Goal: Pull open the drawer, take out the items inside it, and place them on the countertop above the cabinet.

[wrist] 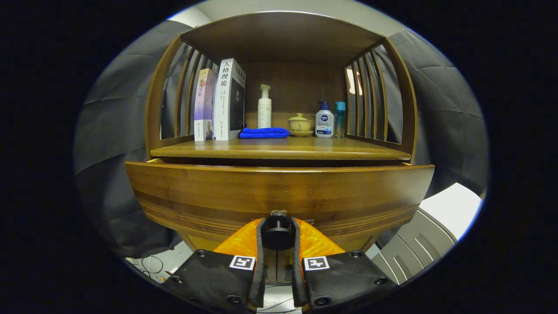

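Drawer (279,192) front fills the space just ahead of the gripper (277,233), its wooden face standing out a little from the cabinet body, with a dark gap showing along its top edge under the counter (279,150). That gap suggests the drawer is partly pulled out, though not far enough to see into; what it holds is hidden. The gripper is clamped on the dark round knob (277,231) low on the drawer front, one finger pressing each side of it, which is the grip a straight pull toward the holder calls for. Holding the knob squarely between the fingers should keep the drawer running true instead of skewing in its rails.

Above, the counter is the floor of an open wooden alcove with slatted sides, and it already carries a row of things toward the back: two upright books (220,102) leaning together on the left, a folded blue cloth (263,132) beside them, a white pump bottle (264,108) behind the cloth, a small lidded ceramic cup on a saucer (300,124), a white bottle with a blue pump (324,121) and a slim teal bottle (339,114). The front strip of the counter is bare wood, likely the easiest spot for the drawer's contents.
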`<state>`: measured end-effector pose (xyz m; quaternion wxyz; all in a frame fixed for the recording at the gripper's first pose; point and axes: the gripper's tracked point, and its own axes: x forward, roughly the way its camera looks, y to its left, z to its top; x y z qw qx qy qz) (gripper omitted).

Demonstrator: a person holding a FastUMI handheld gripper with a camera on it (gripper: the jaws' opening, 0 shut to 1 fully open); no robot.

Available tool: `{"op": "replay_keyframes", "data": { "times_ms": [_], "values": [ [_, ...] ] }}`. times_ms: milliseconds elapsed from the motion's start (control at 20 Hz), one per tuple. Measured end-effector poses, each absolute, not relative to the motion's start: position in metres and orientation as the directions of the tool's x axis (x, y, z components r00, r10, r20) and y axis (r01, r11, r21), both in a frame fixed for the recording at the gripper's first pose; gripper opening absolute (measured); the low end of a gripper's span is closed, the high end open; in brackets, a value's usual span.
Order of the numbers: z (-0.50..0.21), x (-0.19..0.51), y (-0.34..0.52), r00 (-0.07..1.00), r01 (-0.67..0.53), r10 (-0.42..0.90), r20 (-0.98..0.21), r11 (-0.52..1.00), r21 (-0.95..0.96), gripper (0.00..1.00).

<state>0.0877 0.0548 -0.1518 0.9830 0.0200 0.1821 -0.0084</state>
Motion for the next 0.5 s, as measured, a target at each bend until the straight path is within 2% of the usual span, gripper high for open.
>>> {"op": "replay_keyframes", "data": {
  "times_ms": [500],
  "values": [
    [-0.147,0.041,0.054,0.931,0.025,-0.008,-0.365,0.999,0.042,0.27]
  ]
}}
